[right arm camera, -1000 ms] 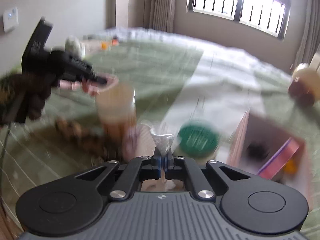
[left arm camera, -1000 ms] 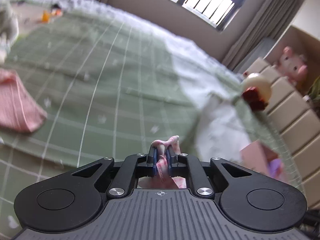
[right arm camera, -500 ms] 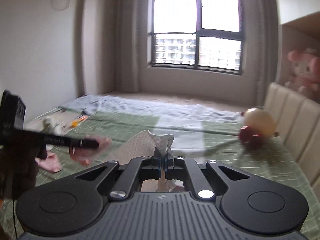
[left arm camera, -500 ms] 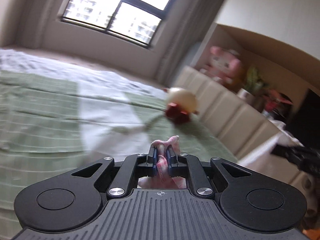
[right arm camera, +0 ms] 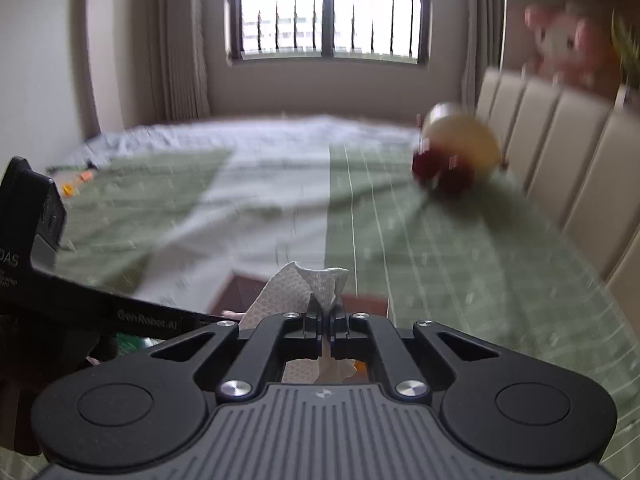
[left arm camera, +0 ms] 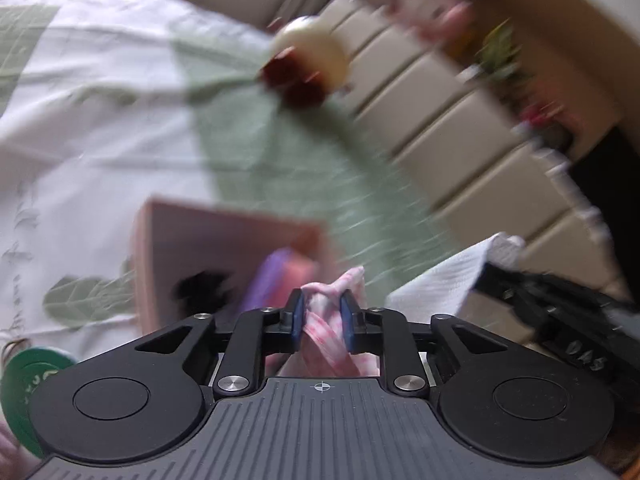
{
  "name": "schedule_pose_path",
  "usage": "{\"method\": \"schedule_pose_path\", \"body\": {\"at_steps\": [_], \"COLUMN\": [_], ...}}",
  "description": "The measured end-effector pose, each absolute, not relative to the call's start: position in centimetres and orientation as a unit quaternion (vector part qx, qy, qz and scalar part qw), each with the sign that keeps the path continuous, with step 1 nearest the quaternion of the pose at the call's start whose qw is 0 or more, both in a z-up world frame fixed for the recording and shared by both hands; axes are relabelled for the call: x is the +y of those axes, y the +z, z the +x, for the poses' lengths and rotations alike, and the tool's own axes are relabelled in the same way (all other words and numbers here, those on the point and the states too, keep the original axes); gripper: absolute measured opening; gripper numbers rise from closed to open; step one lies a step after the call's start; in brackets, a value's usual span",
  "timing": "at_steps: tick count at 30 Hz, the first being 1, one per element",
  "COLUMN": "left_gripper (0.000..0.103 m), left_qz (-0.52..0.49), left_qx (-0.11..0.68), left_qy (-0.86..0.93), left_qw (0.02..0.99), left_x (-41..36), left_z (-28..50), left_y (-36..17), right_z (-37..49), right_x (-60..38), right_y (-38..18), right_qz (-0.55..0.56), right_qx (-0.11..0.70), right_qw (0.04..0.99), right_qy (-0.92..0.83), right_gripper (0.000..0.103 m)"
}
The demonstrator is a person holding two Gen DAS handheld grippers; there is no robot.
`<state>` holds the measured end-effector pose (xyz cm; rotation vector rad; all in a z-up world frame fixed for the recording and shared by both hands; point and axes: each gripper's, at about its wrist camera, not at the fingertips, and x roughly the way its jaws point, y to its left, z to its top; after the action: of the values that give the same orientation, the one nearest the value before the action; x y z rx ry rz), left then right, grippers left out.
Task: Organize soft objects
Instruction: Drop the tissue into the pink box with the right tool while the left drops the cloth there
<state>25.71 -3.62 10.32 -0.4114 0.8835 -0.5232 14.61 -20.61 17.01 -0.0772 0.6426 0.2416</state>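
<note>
The left tool [left arm camera: 322,316] is clamped on a pink cloth [left arm camera: 326,330] and the right tool [right arm camera: 325,322] on a white towel [right arm camera: 296,286], both carried above the pink box [left arm camera: 224,240] near the bed's headboard edge; release into it is judged next.
</note>
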Motion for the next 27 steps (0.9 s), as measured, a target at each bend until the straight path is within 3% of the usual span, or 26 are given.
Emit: {"method": "schedule_pose_path", "body": {"at_steps": [3, 10, 12, 15, 17, 18, 21, 27], "left_gripper": [0.022, 0.022, 0.022, 0.022, 0.022, 0.022, 0.022, 0.022], "left_qz": [-0.136, -0.174, -0.176, -0.167, -0.134, -0.125, -0.135, -0.095], "left_qx": [0.431, 0.350, 0.360, 0.404, 0.384, 0.357, 0.288, 0.243], "left_qy": [-0.222, -0.233, -0.246, -0.289, -0.280, -0.266, -0.245, -0.211], "left_qw": [0.864, 0.890, 0.883, 0.852, 0.870, 0.887, 0.916, 0.942], "left_x": [-4.0, 0.1, 0.5, -0.4, -1.1, -1.2, -0.5, 4.1], "left_z": [26.5, 25.5, 25.3, 25.8, 24.6, 24.0, 22.0, 15.3], "left_y": [7.8, 8.7, 9.0, 8.6, 9.1, 9.6, 11.6, 14.5], "right_z": [17.5, 19.8, 20.1, 19.1, 17.2, 16.2, 12.5, 6.8], "right_x": [-20.6, -17.8, -17.0, -16.9, -17.5, -18.0, -19.6, -21.5], "right_y": [13.0, 6.5, 5.1, 5.7, 7.7, 8.8, 11.7, 14.4], "right_qz": [-0.028, -0.015, -0.003, 0.006, -0.005, -0.012, -0.029, -0.019], "right_qx": [0.351, 0.454, 0.486, 0.484, 0.451, 0.428, 0.358, 0.297], "right_qw": [0.929, 0.875, 0.856, 0.858, 0.878, 0.891, 0.923, 0.946], "right_qy": [0.109, 0.169, 0.177, 0.171, 0.161, 0.154, 0.137, 0.131], "right_gripper": [0.004, 0.004, 0.005, 0.024, 0.065, 0.071, 0.076, 0.081]}}
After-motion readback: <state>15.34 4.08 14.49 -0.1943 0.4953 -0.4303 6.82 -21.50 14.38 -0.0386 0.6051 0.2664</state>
